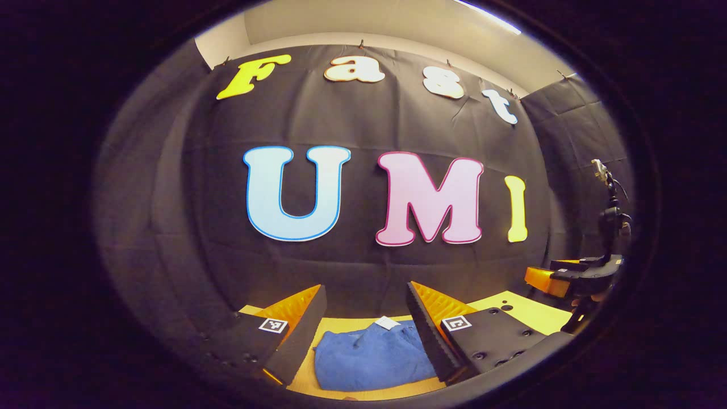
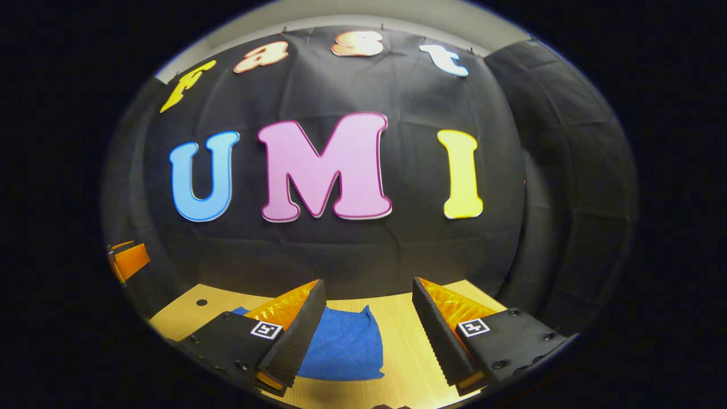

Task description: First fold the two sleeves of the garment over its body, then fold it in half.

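A blue knit garment [image 1: 372,358] lies in a compact folded bundle on the light wooden table [image 1: 528,312], with a white tag at its far edge. My left gripper [image 1: 366,321] hovers above it, open, the bundle showing between its fingers. In the right gripper view the same blue garment [image 2: 346,346] lies just left of centre. My right gripper [image 2: 366,318] is open above the table, its left finger over the garment's edge. Neither gripper touches the cloth. The right gripper [image 1: 573,275] also appears at the far right of the left gripper view.
The black cloth wall stands close behind the table. A small dark hole [image 2: 201,302] marks the tabletop at the left. A stand with a device [image 1: 610,199] rises at the right edge. Bare tabletop [image 2: 403,341] lies right of the garment.
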